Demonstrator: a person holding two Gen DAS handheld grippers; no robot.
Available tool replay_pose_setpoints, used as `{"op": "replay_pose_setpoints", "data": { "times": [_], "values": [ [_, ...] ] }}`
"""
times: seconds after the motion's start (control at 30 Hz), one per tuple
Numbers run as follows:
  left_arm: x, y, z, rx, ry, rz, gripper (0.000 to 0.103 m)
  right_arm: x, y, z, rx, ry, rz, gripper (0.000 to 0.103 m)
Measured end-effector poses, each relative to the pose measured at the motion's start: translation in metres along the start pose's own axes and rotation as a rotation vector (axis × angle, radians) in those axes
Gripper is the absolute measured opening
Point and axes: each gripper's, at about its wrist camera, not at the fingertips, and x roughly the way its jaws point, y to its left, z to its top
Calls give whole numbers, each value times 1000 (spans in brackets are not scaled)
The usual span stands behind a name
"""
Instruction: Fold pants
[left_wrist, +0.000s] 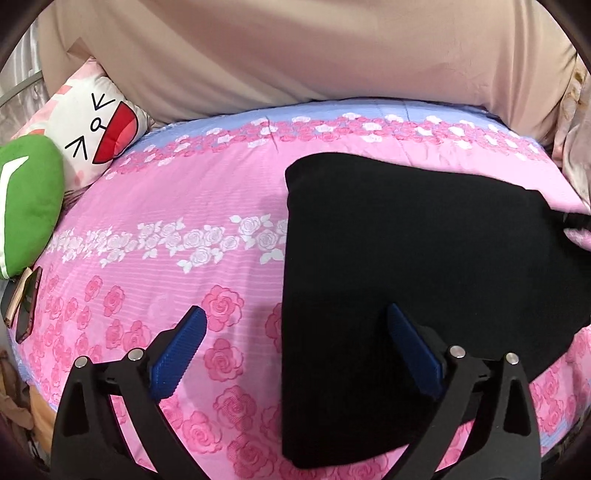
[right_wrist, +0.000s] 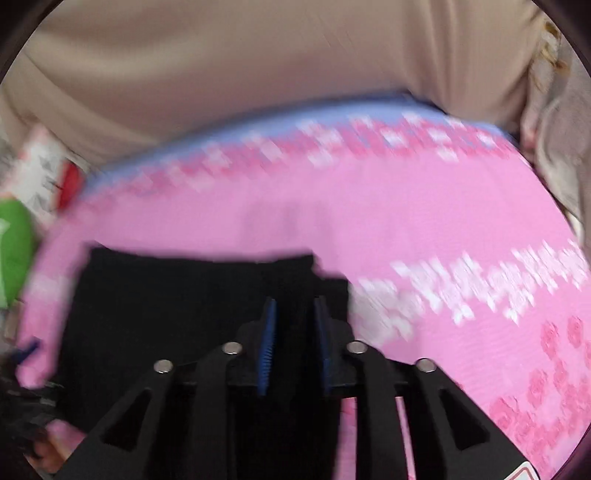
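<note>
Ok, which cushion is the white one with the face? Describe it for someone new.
Start at the pink rose-print bedspread and go to its far left corner. There, against the beige headboard, leans the white cartoon-face cushion. Unlike the plain green cushion beside it, it shows black squinting eyes and a wide red mouth.

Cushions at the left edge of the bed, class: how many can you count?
2. A green cushion lies at the far left edge. A white cartoon-face cushion sits just behind it, against the beige headboard. Others may be hidden beyond the frame.

Left tongs (left_wrist: 297, 334) spread wide and empty; right tongs (right_wrist: 294, 314) nearly closed, pinching cloth.
</note>
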Motion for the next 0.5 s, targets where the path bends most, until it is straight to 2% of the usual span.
{"op": "replay_pose_setpoints", "data": {
  "times": [0.07,0.1,0.13,0.17,0.27,0.33,0.43,0.5],
  "values": [
    [-4,2,-1,1,-4,3,96,-19,2,-3,53,-67,28,27],
    [-7,4,-1,-3,-9,2,96,-40,7,-3,59,-140,52,26],
    [-13,10,-1,-19,-14,-4,95,-57,18,-1,39,-194,85,26],
    [-17,14,-2,-30,-22,-14,95,-64,29,2,9,-209,108,24],
    [-26,28,-5,-46,-34,-14,95,-68,92,15,-154,-161,283,24],
    [-28,39,-9,-60,-29,5,95,-57,131,19,-235,-113,348,24],
    [-24,53,-14,-91,-6,28,95,-16,196,21,-355,-30,377,24],
    [-22,64,-17,-111,10,40,95,24,225,22,-373,45,367,23]
  ]
}}
